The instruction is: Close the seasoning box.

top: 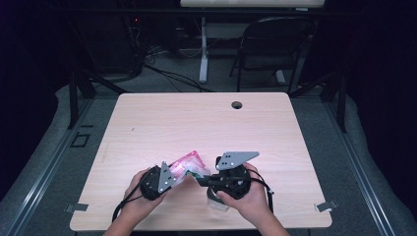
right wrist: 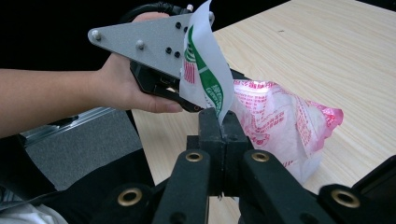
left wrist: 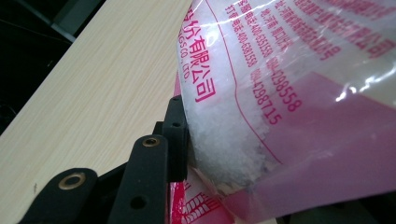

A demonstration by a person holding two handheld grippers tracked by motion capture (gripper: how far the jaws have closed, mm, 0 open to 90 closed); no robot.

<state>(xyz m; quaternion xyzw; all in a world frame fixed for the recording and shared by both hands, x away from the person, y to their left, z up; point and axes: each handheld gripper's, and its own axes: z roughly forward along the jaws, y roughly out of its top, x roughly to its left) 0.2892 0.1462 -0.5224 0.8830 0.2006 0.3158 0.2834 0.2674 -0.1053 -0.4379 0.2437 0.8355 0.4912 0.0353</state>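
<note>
- High view: I see both my hands at the lower centre of the frame, over the near part of the pale wood worktop (top: pixel 206 123). The left tongs (top: pixel 184 178) and right tongs (top: pixel 202 181) meet on a pink-and-clear plastic bag (top: pixel 189 162) that sits between them, just left of centre. A grey plate tops each tool. Past the worktop's far edge, at the upper right of the frame, a dark folding chair (top: pixel 275 44) stands on the floor. From here the jaws themselves are too small for me to judge.
- Left gripper view: the bag (left wrist: pixel 289 107) takes the right and centre of the frame, close enough to read pink printed characters and digits and to see white grains inside. One black jaw of the left tongs (left wrist: pixel 184 140) presses on the bag's lower left side; its partner is hidden behind the film, so I cannot tell how wide they stand, only that they bear on the bag. Bare worktop (left wrist: pixel 93 93) runs up the left.
- Right gripper view: the right tongs (right wrist: pixel 221 122) are clenched tight on a white flap of the bag printed in green and red, which rises to the top centre. The bulging pink body (right wrist: pixel 285 126) lies at the right on the worktop (right wrist: pixel 327 56). The left hand (right wrist: pixel 126 79) and its grey plate show at upper left; its jaws are hidden behind the flap.
</note>
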